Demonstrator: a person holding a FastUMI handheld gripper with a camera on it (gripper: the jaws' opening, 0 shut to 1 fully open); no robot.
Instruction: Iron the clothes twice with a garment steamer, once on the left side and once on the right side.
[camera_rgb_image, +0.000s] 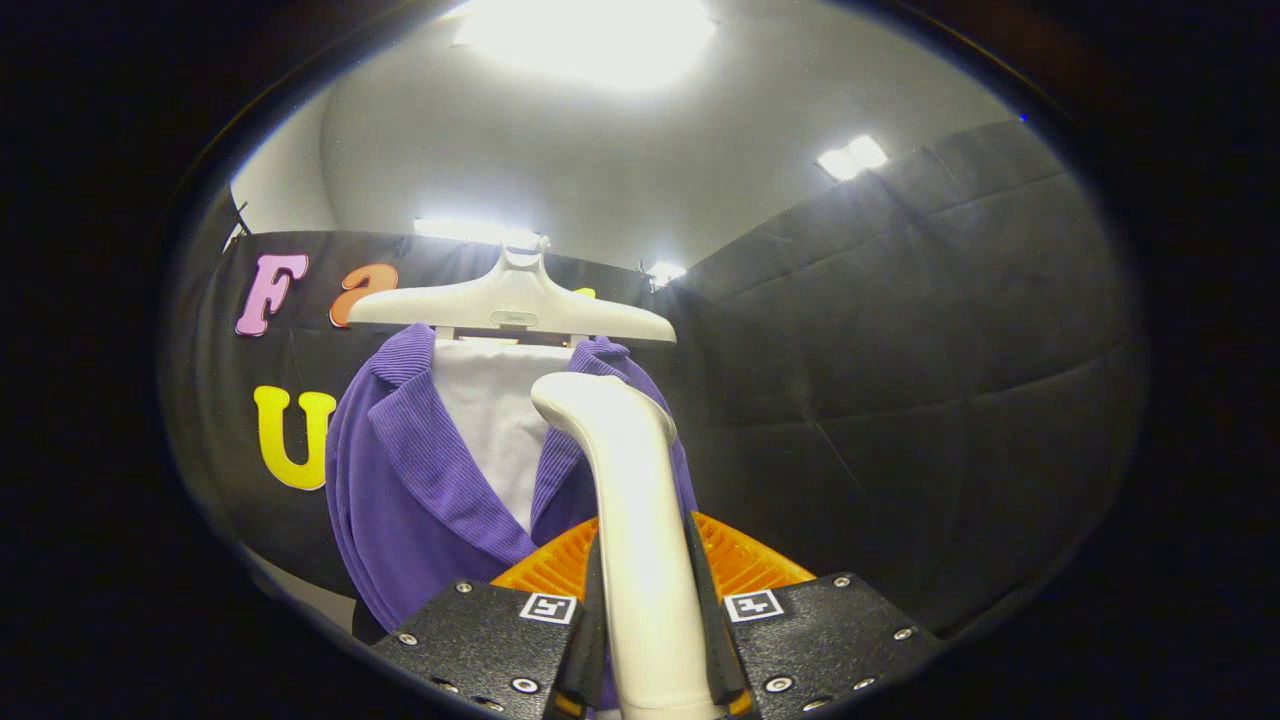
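Between hand-held gripper (648, 610) fingers, white steamer handle (635, 520) before purple jacket (420, 490).

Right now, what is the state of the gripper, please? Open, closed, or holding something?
Gripper: closed, both fingers pressing on the white handle of the garment steamer, which points up in front of the purple jacket.
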